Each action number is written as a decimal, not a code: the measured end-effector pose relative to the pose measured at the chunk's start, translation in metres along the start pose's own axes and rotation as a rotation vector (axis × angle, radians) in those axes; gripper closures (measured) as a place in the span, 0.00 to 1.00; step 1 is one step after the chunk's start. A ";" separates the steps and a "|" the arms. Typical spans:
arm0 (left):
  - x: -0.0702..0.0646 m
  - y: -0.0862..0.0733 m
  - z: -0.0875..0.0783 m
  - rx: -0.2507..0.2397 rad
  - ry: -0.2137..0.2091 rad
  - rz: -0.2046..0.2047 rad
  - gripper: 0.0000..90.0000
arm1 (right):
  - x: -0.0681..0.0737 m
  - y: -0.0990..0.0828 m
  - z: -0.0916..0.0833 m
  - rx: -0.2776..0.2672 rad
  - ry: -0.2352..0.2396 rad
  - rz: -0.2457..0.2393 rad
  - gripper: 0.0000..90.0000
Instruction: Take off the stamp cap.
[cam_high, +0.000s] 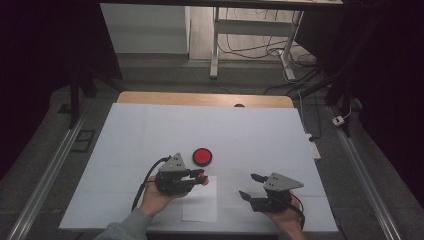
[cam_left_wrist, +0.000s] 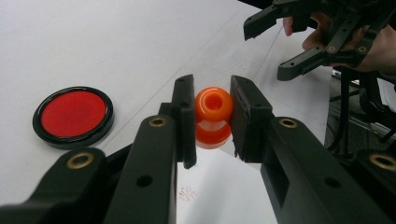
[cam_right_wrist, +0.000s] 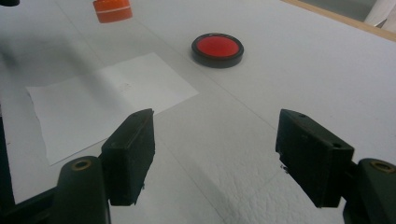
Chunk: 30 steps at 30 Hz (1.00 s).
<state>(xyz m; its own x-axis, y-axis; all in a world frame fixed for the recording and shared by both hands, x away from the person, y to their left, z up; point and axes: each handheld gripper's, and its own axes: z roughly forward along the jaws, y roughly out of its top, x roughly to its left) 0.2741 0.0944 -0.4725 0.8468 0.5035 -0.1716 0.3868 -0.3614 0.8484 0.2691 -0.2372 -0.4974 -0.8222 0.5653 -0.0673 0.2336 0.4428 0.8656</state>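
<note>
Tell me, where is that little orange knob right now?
The orange knob sits pinched in the left tongs, above the sheet of paper and just near of the round red pad in the high view.

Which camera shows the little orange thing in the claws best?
The left gripper view. There the orange spool-shaped piece sits close up, squeezed between the left gripper's jaws, its hole plain. The high view shows it as a tiny red-orange dot at the jaw tips. The right gripper view catches its lower part at the top edge.
</note>
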 end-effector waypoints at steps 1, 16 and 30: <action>0.000 0.000 0.000 0.003 -0.001 0.001 0.81 | 0.000 0.000 0.001 -0.005 0.007 0.000 0.31; -0.001 0.000 0.002 0.004 -0.003 0.000 0.81 | 0.012 0.006 0.015 -0.004 0.041 -0.014 0.31; -0.001 0.000 0.002 0.005 -0.006 0.001 0.81 | 0.024 0.012 0.029 -0.005 0.064 -0.035 0.31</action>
<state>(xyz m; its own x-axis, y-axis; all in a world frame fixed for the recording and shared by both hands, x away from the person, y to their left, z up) 0.2739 0.0926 -0.4735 0.8491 0.4987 -0.1739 0.3881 -0.3657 0.8459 0.2673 -0.1977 -0.5032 -0.8616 0.5033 -0.0660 0.2012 0.4580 0.8659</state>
